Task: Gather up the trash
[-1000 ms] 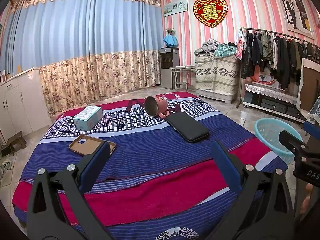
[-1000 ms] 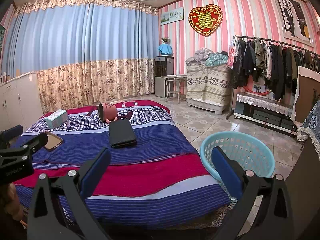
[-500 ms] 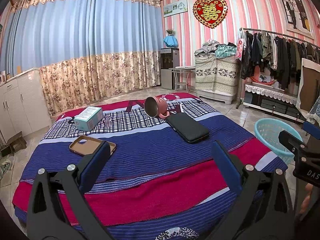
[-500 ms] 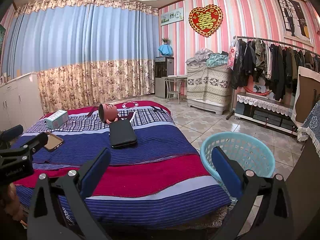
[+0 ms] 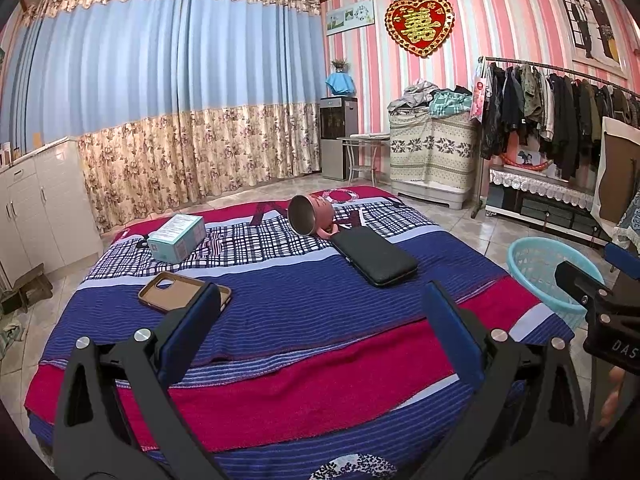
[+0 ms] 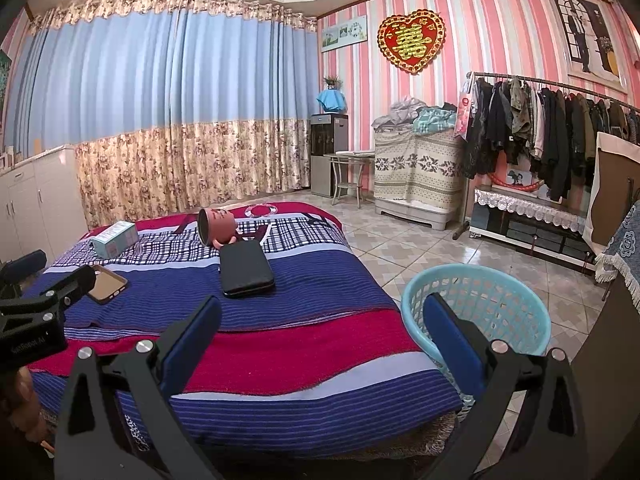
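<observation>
- Left wrist view: left gripper (image 5: 320, 320) gapes empty over the striped bed (image 5: 280, 380);
- right gripper (image 6: 320, 332) spread empty beside the turquoise plastic basket (image 6: 532, 312), likely the trash bin.

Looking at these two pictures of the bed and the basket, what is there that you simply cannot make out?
- Basket inside: right wrist view, its near wall and the right gripper hide the bottom; left wrist view cuts it off behind the other tool.
- Print on the small box: too small in both views.
- Phone case: near corner hidden by the left gripper.
- Inside the tipped cup: too dark.
</observation>
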Demonstrator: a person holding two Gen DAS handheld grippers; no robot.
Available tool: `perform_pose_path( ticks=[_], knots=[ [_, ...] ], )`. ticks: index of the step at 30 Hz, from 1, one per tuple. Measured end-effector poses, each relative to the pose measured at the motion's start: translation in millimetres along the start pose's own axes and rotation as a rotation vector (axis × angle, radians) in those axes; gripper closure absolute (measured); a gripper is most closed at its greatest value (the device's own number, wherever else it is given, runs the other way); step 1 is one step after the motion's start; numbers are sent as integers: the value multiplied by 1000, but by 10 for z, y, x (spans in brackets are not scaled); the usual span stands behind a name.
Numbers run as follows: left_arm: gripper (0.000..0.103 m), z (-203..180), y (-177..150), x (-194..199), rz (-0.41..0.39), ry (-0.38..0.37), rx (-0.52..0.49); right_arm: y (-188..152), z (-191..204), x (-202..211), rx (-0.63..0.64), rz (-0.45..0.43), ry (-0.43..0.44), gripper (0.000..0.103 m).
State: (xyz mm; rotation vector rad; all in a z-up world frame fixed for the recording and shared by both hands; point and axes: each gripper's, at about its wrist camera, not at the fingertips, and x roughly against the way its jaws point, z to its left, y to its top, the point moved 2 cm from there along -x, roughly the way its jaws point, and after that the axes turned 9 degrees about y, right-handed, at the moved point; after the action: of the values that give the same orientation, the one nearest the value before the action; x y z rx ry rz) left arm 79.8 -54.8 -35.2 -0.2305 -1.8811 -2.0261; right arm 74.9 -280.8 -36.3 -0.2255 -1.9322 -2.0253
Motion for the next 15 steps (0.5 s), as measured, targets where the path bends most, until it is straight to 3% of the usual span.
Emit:
perform_pose_path(
  ticks=[15],
  knots=[
    [5, 2, 15, 18, -3, 1, 0, -5, 8, -1, 0, -3, 1, 5]
  ],
)
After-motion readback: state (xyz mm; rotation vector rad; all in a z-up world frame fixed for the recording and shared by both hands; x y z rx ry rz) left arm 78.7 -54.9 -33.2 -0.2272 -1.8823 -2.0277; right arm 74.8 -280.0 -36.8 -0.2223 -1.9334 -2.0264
